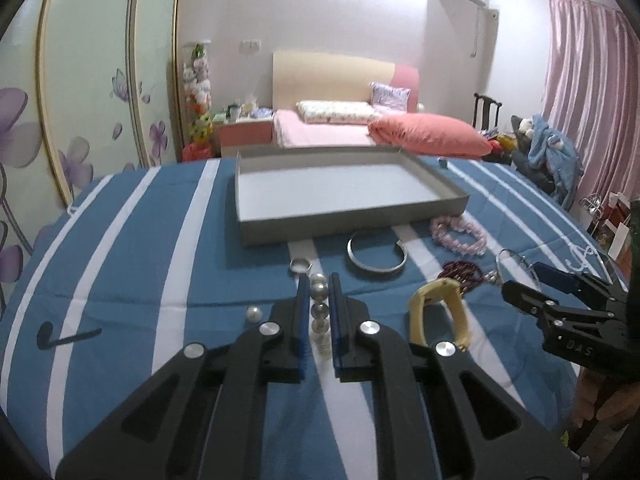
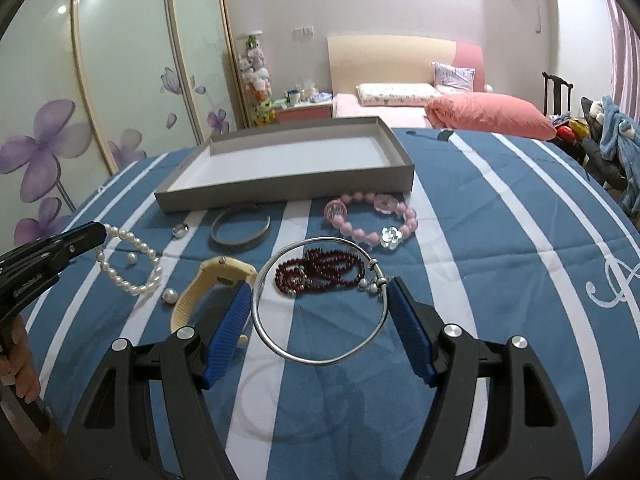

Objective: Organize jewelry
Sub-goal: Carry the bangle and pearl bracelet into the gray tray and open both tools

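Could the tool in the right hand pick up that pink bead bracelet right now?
Probably not yet: the right tool already grips the thin silver bangle across its jaws. The pink bracelet lies ahead, with only dark red beads between.

Each camera rides my wrist, looking forward and down along my fingers, close over the bedspread (image 1: 140, 240). Both views share the tray (image 1: 348, 216) (image 2: 288, 184) ahead and the bed beyond.
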